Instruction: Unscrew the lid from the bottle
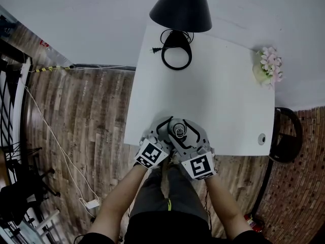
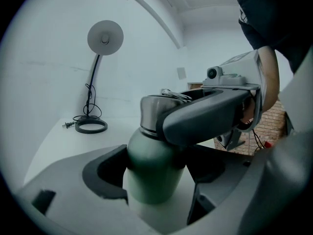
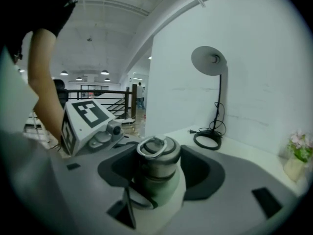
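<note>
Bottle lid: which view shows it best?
Right gripper view: the lid sits centred between the fingers of the right gripper, top ring visible. Left gripper view shows only its steel side, partly behind a finger. Head view shows it small, from above.

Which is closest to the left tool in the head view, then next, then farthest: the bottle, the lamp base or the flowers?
1. The bottle, gripped by the left tool.
2. The lamp base, straight ahead, farther back.
3. The flowers, far corner on the right.

Open tabletop [image 1: 223, 100] between bottle [image 1: 179, 130] and lamp [image 1: 181, 6]
</note>
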The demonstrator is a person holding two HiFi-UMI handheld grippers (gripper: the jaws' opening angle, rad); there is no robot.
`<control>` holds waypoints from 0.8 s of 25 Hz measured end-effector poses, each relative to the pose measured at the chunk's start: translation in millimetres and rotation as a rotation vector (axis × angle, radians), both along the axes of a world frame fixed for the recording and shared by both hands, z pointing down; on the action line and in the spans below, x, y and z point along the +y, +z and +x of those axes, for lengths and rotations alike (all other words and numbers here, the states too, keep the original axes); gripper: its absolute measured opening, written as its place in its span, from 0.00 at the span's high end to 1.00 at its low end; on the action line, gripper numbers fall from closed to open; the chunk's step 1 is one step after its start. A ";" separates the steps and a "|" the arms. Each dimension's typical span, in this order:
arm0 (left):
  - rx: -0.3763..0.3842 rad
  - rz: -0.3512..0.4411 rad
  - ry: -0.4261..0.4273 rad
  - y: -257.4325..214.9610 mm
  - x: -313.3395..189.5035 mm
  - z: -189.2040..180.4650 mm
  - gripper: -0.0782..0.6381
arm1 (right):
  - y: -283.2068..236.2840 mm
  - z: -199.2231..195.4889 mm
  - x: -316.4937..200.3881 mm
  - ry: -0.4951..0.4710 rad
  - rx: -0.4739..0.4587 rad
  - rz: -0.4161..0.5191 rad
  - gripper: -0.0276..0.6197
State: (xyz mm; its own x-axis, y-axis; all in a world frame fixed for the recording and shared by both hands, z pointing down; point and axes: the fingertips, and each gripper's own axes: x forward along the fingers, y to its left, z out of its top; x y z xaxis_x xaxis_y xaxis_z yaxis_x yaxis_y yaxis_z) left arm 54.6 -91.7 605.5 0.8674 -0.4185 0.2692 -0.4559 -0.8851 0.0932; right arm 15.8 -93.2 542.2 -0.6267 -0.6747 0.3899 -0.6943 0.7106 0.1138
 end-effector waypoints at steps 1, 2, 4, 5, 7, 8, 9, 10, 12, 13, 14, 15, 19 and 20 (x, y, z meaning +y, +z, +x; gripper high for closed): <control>-0.001 -0.001 0.002 0.3 -0.4 0.4 0.36 | 1.0 -0.6 0.9 -0.079 0.007 0.005 0.54; -0.003 -0.003 0.005 0.6 -0.8 1.2 0.36 | 1.8 -1.1 2.0 -0.168 0.014 -0.001 0.54; -0.006 -0.005 0.012 1.0 -0.9 2.6 0.36 | 5.7 0.0 5.8 -0.357 0.060 -0.049 0.54; -0.007 -0.006 0.014 1.1 -0.6 3.0 0.36 | 9.4 2.0 8.2 -0.446 0.099 -0.089 0.54; -0.008 -0.007 0.015 1.3 0.1 2.8 0.36 | 13.8 3.3 10.6 -0.592 0.159 -0.170 0.54; -0.008 -0.008 0.014 1.3 0.0 2.6 0.36 | 13.2 1.7 10.6 -0.648 0.178 -0.198 0.54; -0.007 -0.008 0.013 1.2 -0.1 2.4 0.36 | 12.2 0.2 10.8 -0.687 0.192 -0.215 0.54; -0.007 -0.007 0.011 1.1 -0.3 2.3 0.35 | 11.5 -0.7 11.1 -0.708 0.199 -0.222 0.54; -0.005 -0.006 0.009 0.9 -0.5 2.7 0.35 | 10.5 -0.7 11.5 -0.707 0.193 -0.211 0.54; -0.004 -0.005 0.008 0.9 -0.5 2.7 0.35 | 10.2 -0.4 11.4 -0.696 0.187 -0.200 0.54; -0.003 -0.004 0.007 1.0 -0.5 2.5 0.35 | 9.4 -0.8 10.9 -0.684 0.182 -0.187 0.54; -0.002 -0.003 0.005 0.9 -0.3 2.1 0.36 | 8.4 -1.7 10.4 -0.676 0.179 -0.174 0.54; 0.000 -0.004 -0.002 0.5 -0.8 1.0 0.36 | 6.4 -3.3 8.5 -0.661 0.171 -0.157 0.54; 0.000 -0.005 -0.004 0.3 -0.9 0.9 0.36 | 6.7 -3.3 7.8 -0.651 0.165 -0.156 0.54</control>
